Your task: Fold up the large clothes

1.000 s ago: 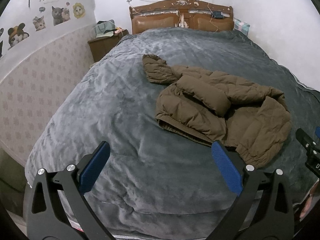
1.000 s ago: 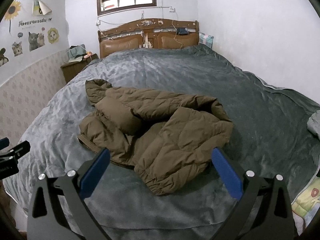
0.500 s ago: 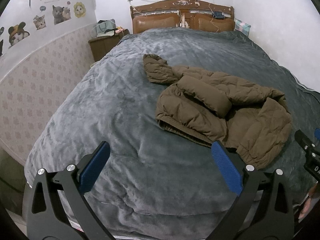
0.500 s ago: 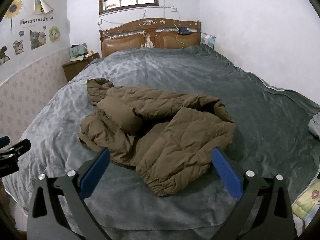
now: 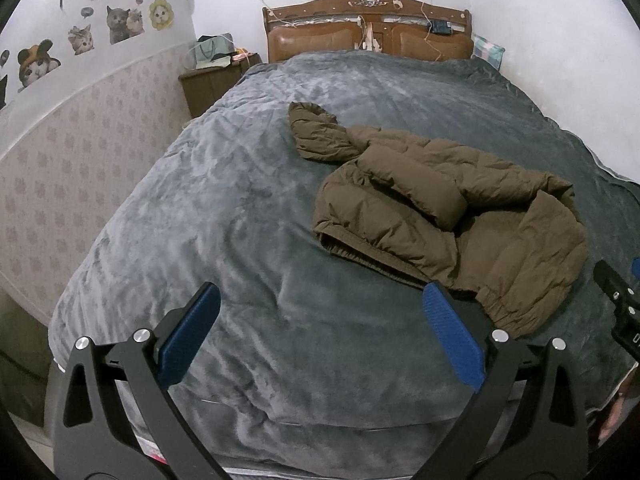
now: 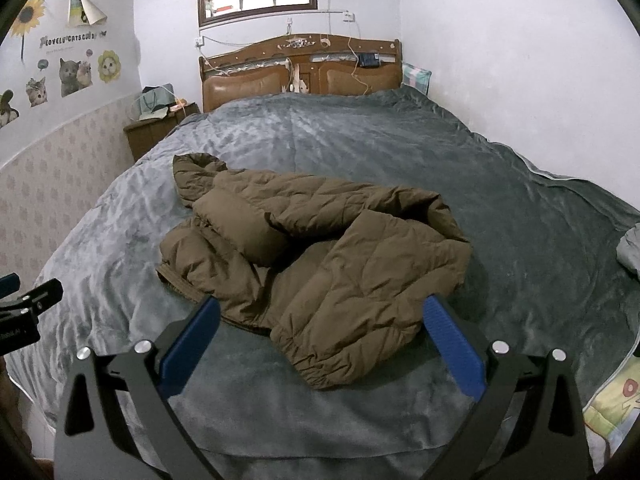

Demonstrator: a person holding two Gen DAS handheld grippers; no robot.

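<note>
A brown hooded puffer jacket (image 5: 444, 208) (image 6: 312, 256) is lying crumpled on the grey blanket (image 5: 240, 200) (image 6: 500, 200) covering the bed, its hood pointing toward the wooden headboard (image 5: 368, 36) (image 6: 300, 76) and one sleeve folded across its body. The left gripper (image 5: 320, 332) is hovering above the blanket near the foot of the bed, jaws spread wide and holding nothing, with the jacket's hem just beside its right fingertip. The right gripper (image 6: 320, 334) is hanging over the jacket's near hem, jaws likewise wide apart and empty.
</note>
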